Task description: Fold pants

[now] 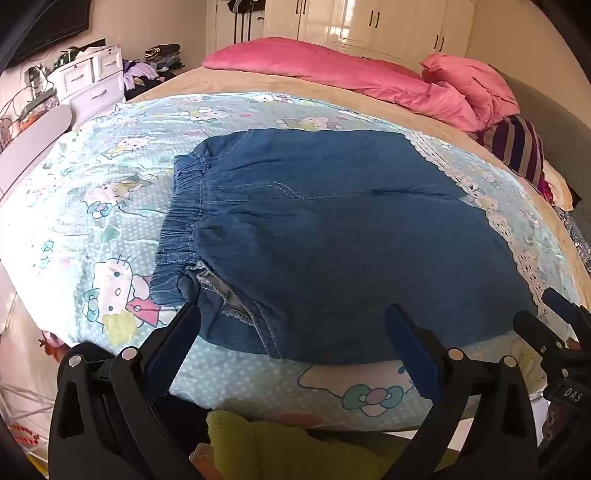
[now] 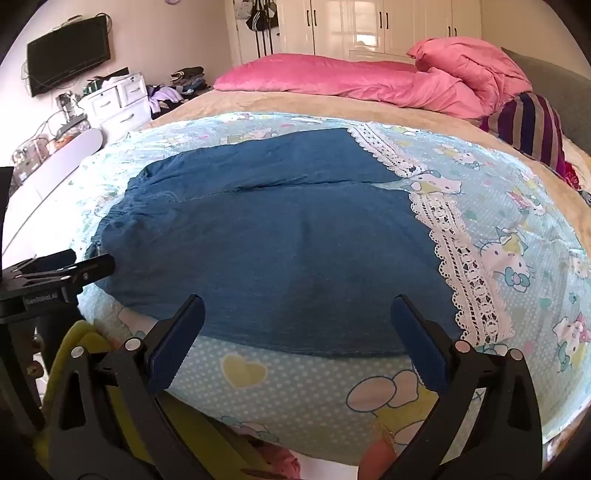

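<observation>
Blue denim pants (image 1: 332, 236) lie flat on a cartoon-print sheet (image 1: 92, 221), elastic waistband (image 1: 184, 210) to the left, lace-trimmed leg hems (image 2: 454, 266) to the right. My left gripper (image 1: 291, 317) hovers open over the near edge by the waistband, with nothing between its fingers. In the right wrist view the pants (image 2: 277, 243) spread across the sheet (image 2: 517, 221). There my right gripper (image 2: 297, 314) stands open above the near edge of the legs, holding nothing. The right gripper's fingers (image 1: 554, 325) show at the left wrist view's right edge. The left gripper's fingers (image 2: 74, 269) enter at the right wrist view's left.
A pink quilt (image 2: 369, 81) and striped cloth (image 2: 532, 125) lie at the far side of the bed. A white dresser (image 2: 118, 99), a wall television (image 2: 68, 51) and white wardrobes (image 2: 369, 26) stand beyond. Yellow-green fabric (image 1: 277, 446) sits below the near bed edge.
</observation>
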Available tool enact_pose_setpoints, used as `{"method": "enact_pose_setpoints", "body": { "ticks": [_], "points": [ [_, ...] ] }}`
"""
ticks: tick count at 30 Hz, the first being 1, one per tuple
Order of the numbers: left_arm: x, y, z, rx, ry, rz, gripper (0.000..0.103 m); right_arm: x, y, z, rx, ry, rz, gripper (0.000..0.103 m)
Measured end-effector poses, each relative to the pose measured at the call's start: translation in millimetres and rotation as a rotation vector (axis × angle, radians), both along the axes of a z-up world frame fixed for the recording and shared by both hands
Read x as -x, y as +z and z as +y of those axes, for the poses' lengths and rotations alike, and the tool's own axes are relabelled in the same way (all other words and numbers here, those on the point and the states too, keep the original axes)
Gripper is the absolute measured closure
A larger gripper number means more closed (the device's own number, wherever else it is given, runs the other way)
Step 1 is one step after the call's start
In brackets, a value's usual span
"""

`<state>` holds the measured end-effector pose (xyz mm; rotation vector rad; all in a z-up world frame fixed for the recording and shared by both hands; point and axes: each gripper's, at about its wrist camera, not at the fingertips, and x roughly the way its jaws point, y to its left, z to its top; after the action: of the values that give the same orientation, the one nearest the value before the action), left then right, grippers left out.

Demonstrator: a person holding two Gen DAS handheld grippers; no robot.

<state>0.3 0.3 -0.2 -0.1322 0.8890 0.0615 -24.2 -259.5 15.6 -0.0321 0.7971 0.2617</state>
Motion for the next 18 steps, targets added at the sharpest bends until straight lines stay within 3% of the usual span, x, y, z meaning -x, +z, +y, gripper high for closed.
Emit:
{"method": "enact_pose_setpoints", "body": {
  "ticks": [18],
  "points": [
    [2,3,-10,-0.019,-0.01,-0.012,0.004,0,1,-2,-0.015,0.005,0.009,0.008]
  ]
}}
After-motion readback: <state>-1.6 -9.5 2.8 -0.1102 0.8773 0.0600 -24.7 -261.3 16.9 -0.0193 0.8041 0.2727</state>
